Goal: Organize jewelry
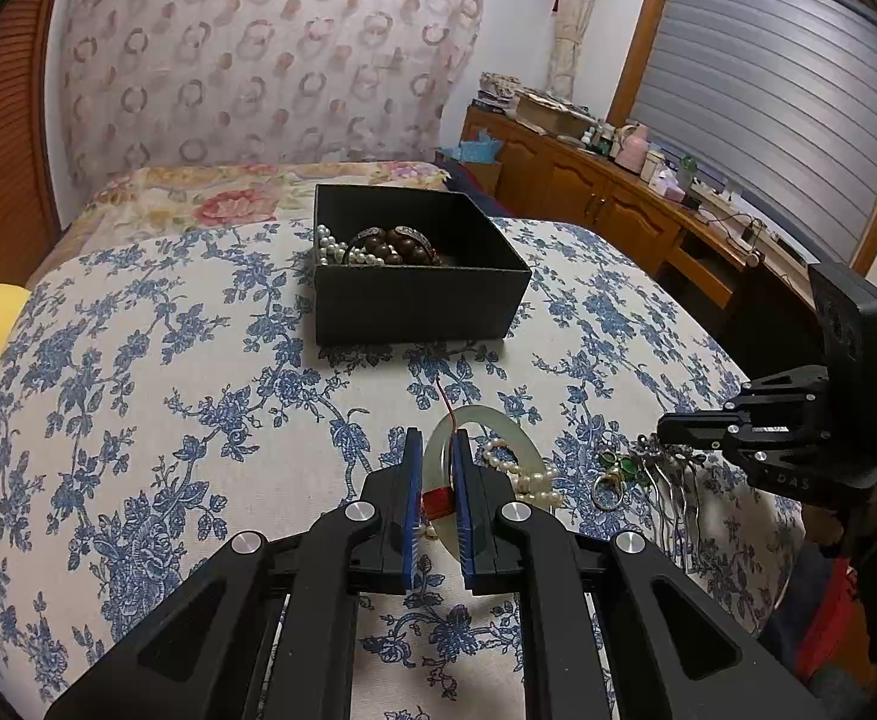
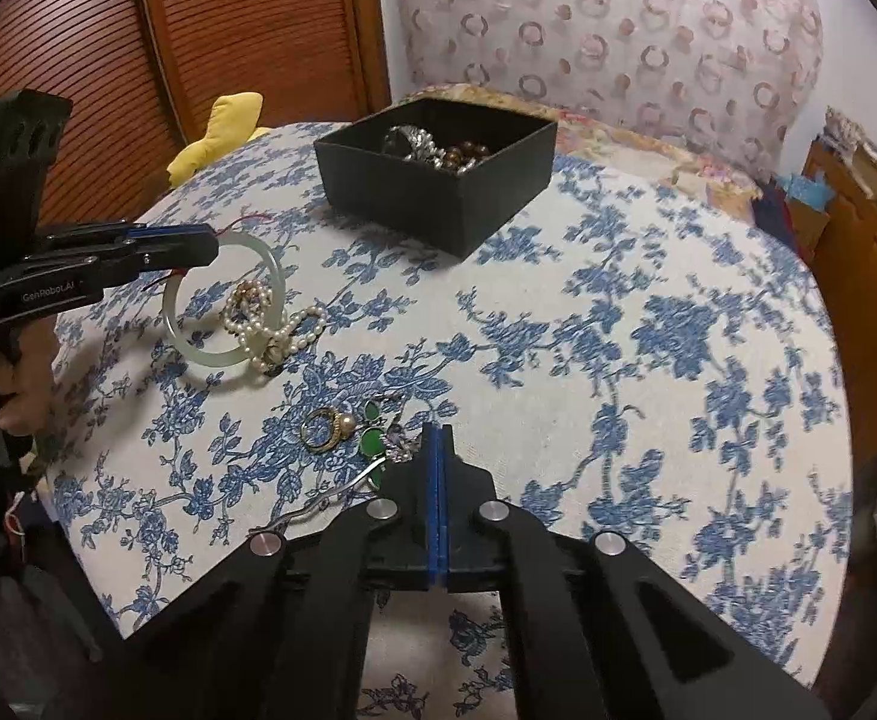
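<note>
A black jewelry box [image 1: 414, 294] [image 2: 438, 180] holds brown beads, pearls and silver pieces. My left gripper [image 1: 438, 444] [image 2: 213, 246] is shut on the rim of a pale green jade bangle [image 1: 519, 444] [image 2: 222, 354] with a red thread. A pearl strand [image 1: 525, 477] [image 2: 273, 330] lies across the bangle. A gold ring [image 2: 324, 429], green stone earrings [image 2: 372, 441] and a silver hair comb [image 1: 675, 492] lie near my right gripper [image 2: 439, 429] [image 1: 663, 429]. My right gripper is shut, its tips beside the comb's ornament; whether it holds it is unclear.
The blue floral cloth [image 2: 618, 330] covers a round table. A yellow cushion [image 2: 222, 132] lies at the far left edge. A wooden cabinet [image 1: 618, 204] with bottles stands to the right, below a shuttered window.
</note>
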Tool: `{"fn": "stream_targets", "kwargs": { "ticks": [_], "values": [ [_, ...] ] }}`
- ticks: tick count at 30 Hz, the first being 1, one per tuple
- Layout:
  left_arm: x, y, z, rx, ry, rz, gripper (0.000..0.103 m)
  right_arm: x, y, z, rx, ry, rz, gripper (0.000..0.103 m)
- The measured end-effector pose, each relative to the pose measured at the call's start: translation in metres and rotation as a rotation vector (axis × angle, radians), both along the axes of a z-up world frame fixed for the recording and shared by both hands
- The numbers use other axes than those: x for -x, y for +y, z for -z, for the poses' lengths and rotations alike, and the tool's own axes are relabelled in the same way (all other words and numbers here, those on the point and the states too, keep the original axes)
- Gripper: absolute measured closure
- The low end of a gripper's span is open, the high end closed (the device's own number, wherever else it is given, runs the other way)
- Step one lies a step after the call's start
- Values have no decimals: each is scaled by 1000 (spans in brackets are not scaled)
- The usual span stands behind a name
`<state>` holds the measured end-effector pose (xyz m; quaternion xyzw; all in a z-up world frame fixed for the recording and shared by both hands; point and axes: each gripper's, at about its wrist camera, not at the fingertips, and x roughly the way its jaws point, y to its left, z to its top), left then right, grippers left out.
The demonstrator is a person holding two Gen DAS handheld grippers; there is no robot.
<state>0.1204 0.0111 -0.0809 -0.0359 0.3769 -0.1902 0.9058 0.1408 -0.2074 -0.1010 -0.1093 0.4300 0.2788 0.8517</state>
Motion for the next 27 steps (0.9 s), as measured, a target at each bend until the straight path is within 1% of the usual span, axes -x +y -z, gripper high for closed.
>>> {"fn": "stream_targets", "kwargs": {
  "ticks": [7,8,11,12,13,15,19,21,23,24,27],
  "values": [
    [0,0,0,0,1,1,94,10,-6,-23,-37,-52,-6,103],
    [0,0,0,0,2,1,94,12,-3,-26,-34,-63,-26,102],
    [0,0,0,1,2,1,94,10,9,-25,-4,-77,-38,102],
    [0,0,0,0,1,0,94,10,14,-23,2,-75,-50,100],
    [0,0,0,0,1,0,94,8,22,-19,19,-67,-72,96],
    [0,1,0,2,-1,-3,94,3,33,-11,53,-57,-93,96],
    [1,4,-2,7,-5,-8,94,-15,44,2,80,16,-103,95],
    [2,6,-3,9,-7,-10,94,-17,47,5,90,40,-117,95],
    [2,8,-3,12,-8,-12,94,-17,51,10,123,72,-122,95],
    [2,8,-2,14,-7,-13,94,-17,52,13,136,84,-125,93],
    [1,10,-1,16,-6,-14,94,-15,55,14,158,94,-135,79]
  ]
}}
